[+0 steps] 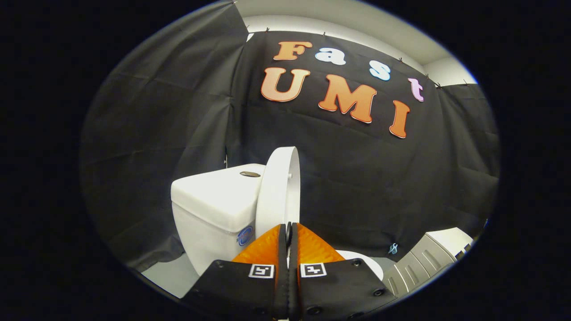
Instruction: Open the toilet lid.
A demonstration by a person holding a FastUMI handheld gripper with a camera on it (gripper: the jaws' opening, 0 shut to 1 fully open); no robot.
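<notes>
- The gripper [288, 228] fingers are pressing together just before the toilet lid [280, 187].
- That smooth, rounded lid is standing upright beside the glossy boxy tank [214, 200].

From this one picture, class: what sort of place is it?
Probably a mock bathroom in a recording booth: a toilet tank, its raised lid, black cloth walls. The gripper is shut.

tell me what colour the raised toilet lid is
White, clearest in the gripper view: the raised toilet lid stands just beyond the closed gripper.
</notes>
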